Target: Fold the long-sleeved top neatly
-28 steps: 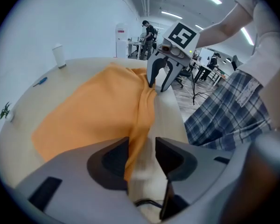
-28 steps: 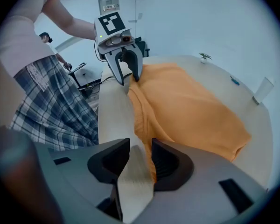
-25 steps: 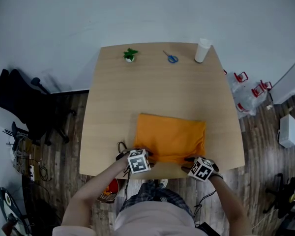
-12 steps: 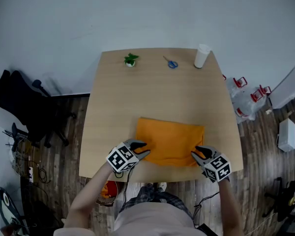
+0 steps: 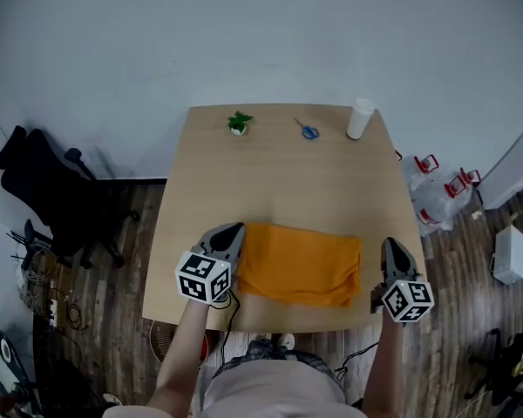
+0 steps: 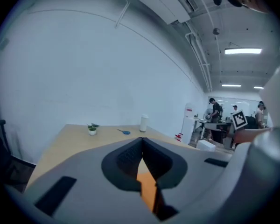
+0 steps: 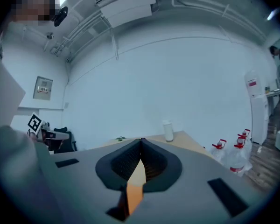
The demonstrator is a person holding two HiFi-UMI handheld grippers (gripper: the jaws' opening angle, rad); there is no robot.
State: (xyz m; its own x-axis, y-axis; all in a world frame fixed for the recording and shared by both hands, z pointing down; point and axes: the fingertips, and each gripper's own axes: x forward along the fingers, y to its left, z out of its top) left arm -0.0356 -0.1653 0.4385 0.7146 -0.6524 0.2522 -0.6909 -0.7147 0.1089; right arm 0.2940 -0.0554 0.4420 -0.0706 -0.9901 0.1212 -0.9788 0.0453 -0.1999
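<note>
Jaws on your left gripper and right gripper have just closed, empty, flanking the folded top at lower centre. Folding looks finished; next, just tidy any uneven edges.

Both arms reach forward, held apart. The left gripper and right gripper point roughly level, jaws just closed together, seemingly on nothing.

Head view: high over the bench, facing steeply down, whole top framed.
Left claw view: rides the left claw, near left, facing the far edge.
Right claw view: rides the right claw, near right, likewise.
Shared: plant, white cylinder.
</note>
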